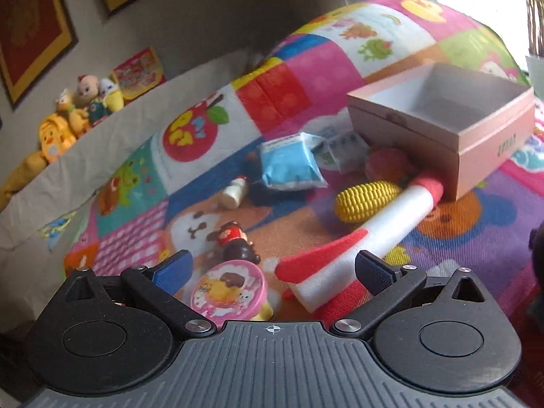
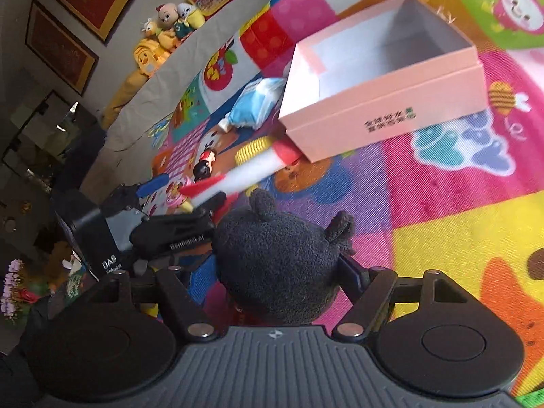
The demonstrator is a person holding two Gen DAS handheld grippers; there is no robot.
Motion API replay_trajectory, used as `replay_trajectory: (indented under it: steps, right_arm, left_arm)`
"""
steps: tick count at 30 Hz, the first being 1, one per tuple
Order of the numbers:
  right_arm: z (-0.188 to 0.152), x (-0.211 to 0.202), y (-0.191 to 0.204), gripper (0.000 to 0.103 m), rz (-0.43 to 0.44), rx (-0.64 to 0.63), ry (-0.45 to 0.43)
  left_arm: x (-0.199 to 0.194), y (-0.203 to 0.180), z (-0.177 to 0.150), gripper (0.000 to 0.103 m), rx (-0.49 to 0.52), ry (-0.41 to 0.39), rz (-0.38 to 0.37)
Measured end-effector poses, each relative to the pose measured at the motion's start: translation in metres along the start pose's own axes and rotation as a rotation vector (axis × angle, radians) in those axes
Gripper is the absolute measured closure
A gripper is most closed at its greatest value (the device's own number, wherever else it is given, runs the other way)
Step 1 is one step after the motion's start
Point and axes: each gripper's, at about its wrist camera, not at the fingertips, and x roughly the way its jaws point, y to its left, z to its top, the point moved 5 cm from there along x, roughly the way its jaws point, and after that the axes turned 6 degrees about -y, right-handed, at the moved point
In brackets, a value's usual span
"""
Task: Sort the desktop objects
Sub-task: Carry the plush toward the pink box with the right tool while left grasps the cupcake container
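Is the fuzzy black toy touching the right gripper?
Touching. The right wrist view shows the fuzzy black toy pinched between the right gripper fingers, its sides pressed against both pads.

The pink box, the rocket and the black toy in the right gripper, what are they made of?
Pink box: likely matte paperboard, with crisp folded edges. Rocket: apparently foam, with a matte, porous white body. Black toy: plush, with fuzzy nap.
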Motion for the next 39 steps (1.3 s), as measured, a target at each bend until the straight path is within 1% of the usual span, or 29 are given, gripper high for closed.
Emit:
replay_trajectory:
  steps: [2,4,5,7,9,11,13,16,18,21,23,24,26,27,28,30,33,35,36,37,39]
  right_arm:
    - [-0.003,0.011,-0.001,0.023,-0.005,0.007,0.025]
    - [0.0,0.011,0.003,0.02,-0.022,-0.033,0.0]
    - [0.003,0.007,0.005,0.018,-0.05,-0.075,-0.039]
    - [0.011,-0.002,0.01,0.014,-0.142,-0.192,-0.146]
    - [0.018,-0.006,0.012,0.006,-0.255,-0.298,-0.244]
    - [0.024,-0.005,0.01,0.005,-0.345,-0.365,-0.303]
    - [0.036,-0.007,0.004,0.005,-0.43,-0.37,-0.336]
    - [0.047,-0.015,-0.01,0.005,-0.497,-0.329,-0.362]
    - [0.044,-0.027,-0.023,0.005,-0.543,-0.312,-0.363]
    - [0.032,-0.045,-0.043,0.005,-0.598,-0.288,-0.384]
    - [0.027,-0.062,-0.047,0.004,-0.592,-0.241,-0.43]
    - [0.024,-0.071,-0.045,0.001,-0.569,-0.229,-0.459]
    - [0.017,-0.093,-0.036,0.0,-0.512,-0.227,-0.531]
    - [0.014,-0.098,-0.033,0.0,-0.495,-0.23,-0.544]
    - [0.011,-0.101,-0.031,0.0,-0.475,-0.226,-0.54]
    - [0.001,-0.096,-0.037,0.0,-0.442,-0.181,-0.493]
    - [-0.019,-0.079,-0.059,0.0,-0.376,-0.05,-0.385]
    - [-0.03,-0.068,-0.071,0.0,-0.334,0.038,-0.33]
    - [-0.035,-0.066,-0.073,0.0,-0.321,0.058,-0.337]
    - [-0.037,-0.066,-0.072,0.0,-0.32,0.051,-0.354]
    - [-0.039,-0.065,-0.07,0.0,-0.331,0.052,-0.353]
  left_arm:
    - [-0.011,0.009,-0.001,0.0,-0.09,-0.008,-0.06]
    - [-0.018,0.014,-0.006,0.0,-0.171,0.003,-0.115]
    - [-0.02,0.015,-0.01,0.0,-0.217,0.015,-0.135]
    - [-0.025,0.014,-0.017,0.0,-0.273,0.025,-0.142]
    - [-0.031,0.006,-0.018,0.0,-0.29,0.012,-0.172]
    - [-0.039,-0.01,-0.015,0.0,-0.269,-0.001,-0.246]
    - [-0.047,-0.026,-0.012,0.0,-0.228,-0.024,-0.307]
    - [-0.051,-0.04,-0.01,0.0,-0.214,-0.029,-0.351]
    - [-0.046,-0.042,-0.014,0.0,-0.253,0.005,-0.359]
    - [-0.034,-0.04,-0.023,0.0,-0.315,0.08,-0.349]
    - [-0.03,-0.037,-0.029,0.0,-0.341,0.097,-0.344]
    - [-0.03,-0.035,-0.032,0.0,-0.341,0.09,-0.338]
    - [-0.032,-0.03,-0.035,0.0,-0.343,0.049,-0.294]
    - [-0.032,-0.028,-0.037,0.0,-0.335,0.04,-0.274]
    - [-0.033,-0.026,-0.037,0.0,-0.326,0.033,-0.259]
    - [-0.034,-0.019,-0.037,0.0,-0.325,0.019,-0.231]
    - [-0.032,-0.005,-0.036,0.0,-0.329,0.005,-0.198]
    - [-0.027,0.007,-0.037,0.0,-0.339,0.017,-0.153]
    - [-0.023,0.011,-0.037,0.0,-0.343,0.029,-0.133]
    - [-0.02,0.016,-0.038,0.0,-0.348,0.039,-0.118]
    - [-0.015,0.022,-0.039,0.0,-0.36,0.053,-0.102]
